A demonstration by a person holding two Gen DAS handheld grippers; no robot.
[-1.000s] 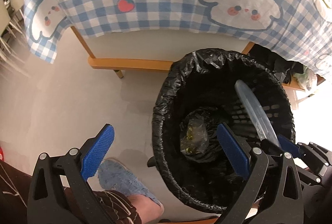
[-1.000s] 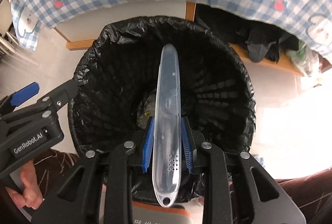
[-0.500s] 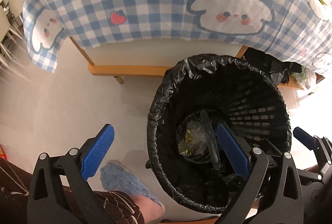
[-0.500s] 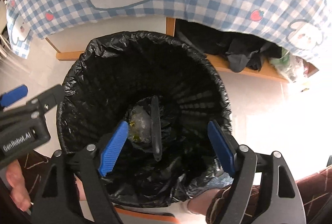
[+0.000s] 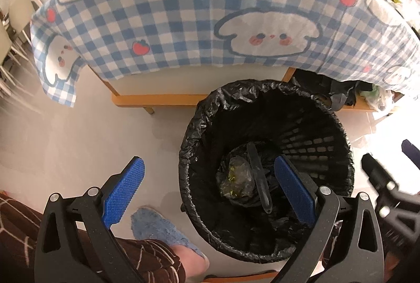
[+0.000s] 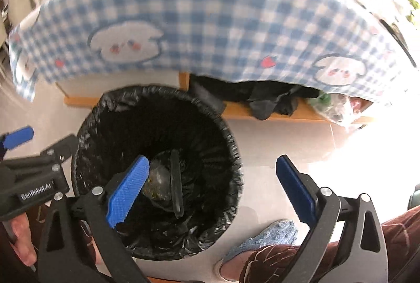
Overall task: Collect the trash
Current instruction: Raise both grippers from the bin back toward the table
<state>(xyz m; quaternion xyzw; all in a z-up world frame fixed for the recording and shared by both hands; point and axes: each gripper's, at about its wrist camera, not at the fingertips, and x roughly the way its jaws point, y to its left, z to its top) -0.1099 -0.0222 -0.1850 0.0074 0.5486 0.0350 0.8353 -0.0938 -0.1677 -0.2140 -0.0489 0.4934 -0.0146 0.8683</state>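
Trash first: we see a long, slim translucent plastic case [image 5: 258, 178] lying slanted at the bottom of the black-lined bin [image 5: 338, 131] (beside a crumpled clear bag [image 5: 236, 178]), right gripper [image 6: 212, 187] opening wide and empty, left gripper [image 5: 210, 188] spread, holding nothing.

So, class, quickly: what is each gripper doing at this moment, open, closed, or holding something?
Left gripper: open, holding nothing.
Right gripper: its fingers are opening, nothing between them; the long plastic case lies in the bin.
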